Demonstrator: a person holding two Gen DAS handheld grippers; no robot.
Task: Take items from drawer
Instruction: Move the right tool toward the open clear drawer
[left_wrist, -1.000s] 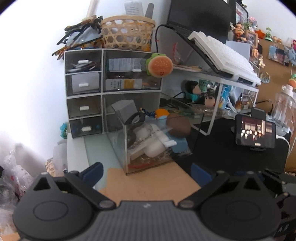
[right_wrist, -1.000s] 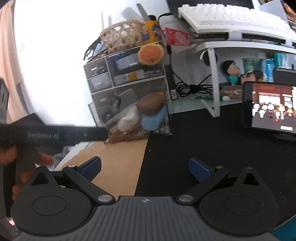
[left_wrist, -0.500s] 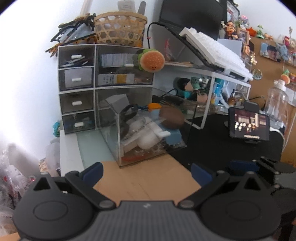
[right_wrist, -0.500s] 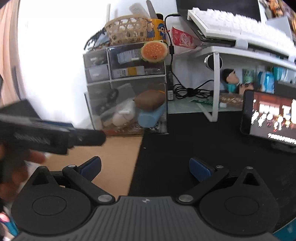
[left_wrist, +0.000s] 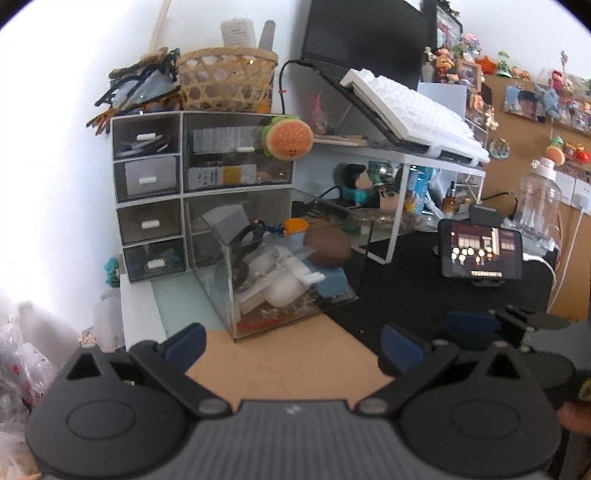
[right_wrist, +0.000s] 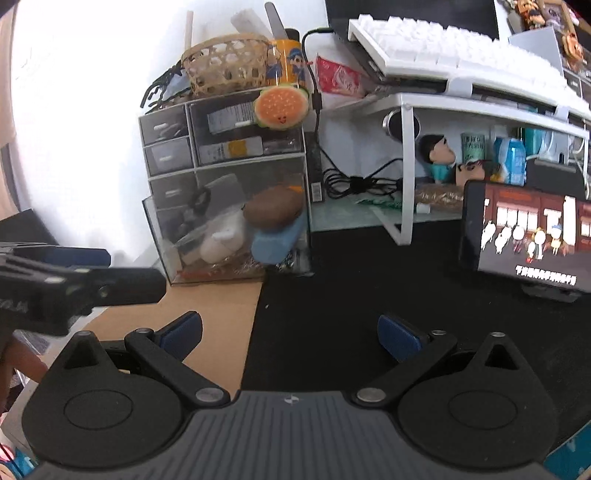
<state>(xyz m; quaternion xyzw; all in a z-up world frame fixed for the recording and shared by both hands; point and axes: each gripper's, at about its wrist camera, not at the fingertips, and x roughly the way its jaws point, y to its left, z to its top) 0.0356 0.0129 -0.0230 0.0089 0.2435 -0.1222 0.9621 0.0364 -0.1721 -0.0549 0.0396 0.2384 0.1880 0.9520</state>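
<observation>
A clear plastic drawer (left_wrist: 236, 295) is pulled far out of the white drawer cabinet (left_wrist: 147, 184) and rests on the desk. It holds a brown rounded item (left_wrist: 327, 247), a blue item (left_wrist: 332, 282), white items (left_wrist: 280, 284) and black cords. The drawer also shows in the right wrist view (right_wrist: 162, 236), with the brown item (right_wrist: 273, 210) inside. My left gripper (left_wrist: 291, 341) is open and empty, short of the drawer front. My right gripper (right_wrist: 290, 330) is open and empty, over the desk in front of the drawer.
A wicker basket (left_wrist: 225, 79) and a burger plush (left_wrist: 288, 138) sit on the cabinet. A white shelf (left_wrist: 395, 162) carries a keyboard (left_wrist: 413, 107). A phone (left_wrist: 480, 253) on a stand and a clear bottle (left_wrist: 539, 206) stand at the right. The left gripper's body (right_wrist: 74, 288) crosses the right view.
Both grippers have drawn back a little and shifted, so the drawer sits farther off in both views. Both stay open and empty. The drawer has not moved.
</observation>
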